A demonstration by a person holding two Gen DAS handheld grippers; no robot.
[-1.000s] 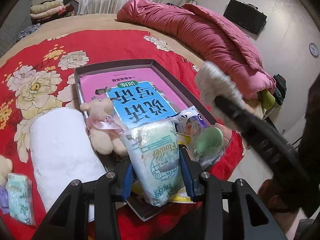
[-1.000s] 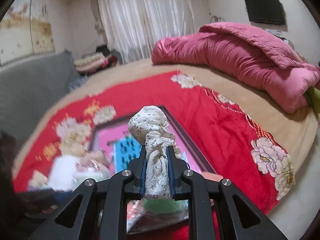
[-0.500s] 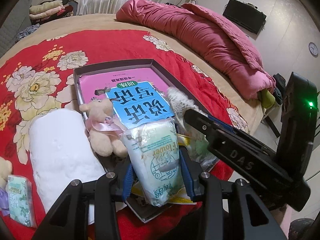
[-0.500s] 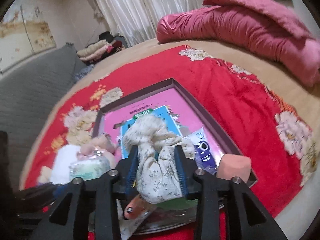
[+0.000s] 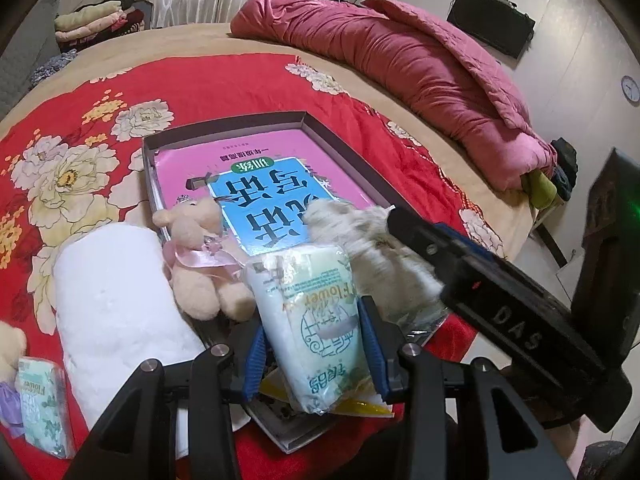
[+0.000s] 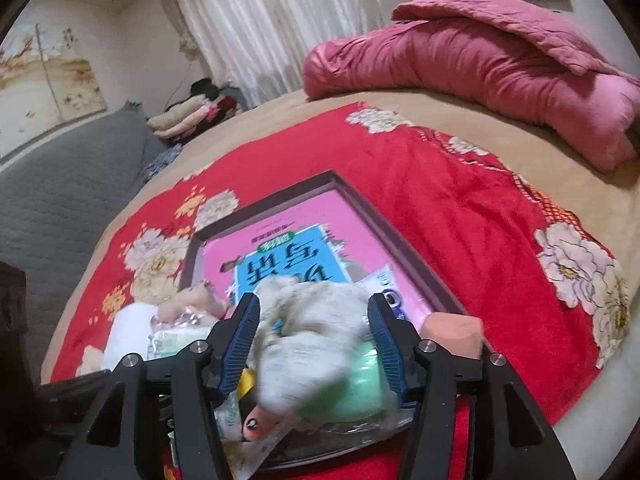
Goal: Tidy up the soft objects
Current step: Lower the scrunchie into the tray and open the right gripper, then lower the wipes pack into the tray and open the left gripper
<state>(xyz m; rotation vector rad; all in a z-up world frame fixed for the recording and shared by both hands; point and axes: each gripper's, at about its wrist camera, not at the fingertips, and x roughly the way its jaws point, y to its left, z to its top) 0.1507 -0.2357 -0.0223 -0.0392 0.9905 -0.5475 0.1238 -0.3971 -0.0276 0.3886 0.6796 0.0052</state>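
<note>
My left gripper (image 5: 314, 354) is clamped on a tissue pack (image 5: 310, 328) above the tray's (image 5: 224, 130) near corner, while my right gripper (image 6: 314, 346) has its jaws spread wide — the floral cloth bundle (image 6: 308, 340) lies loose between them, blurred, over the tray's near end. On the red blanket (image 5: 224, 84) a teddy bear (image 5: 200, 256) leans on the tray's left rim, a white roll (image 5: 116, 304) just beside it — a second tissue pack (image 5: 42, 404) farther left.

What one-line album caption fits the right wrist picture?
Open right gripper straddles a floral cloth bundle above the cluttered tray on a red blanket.
</note>
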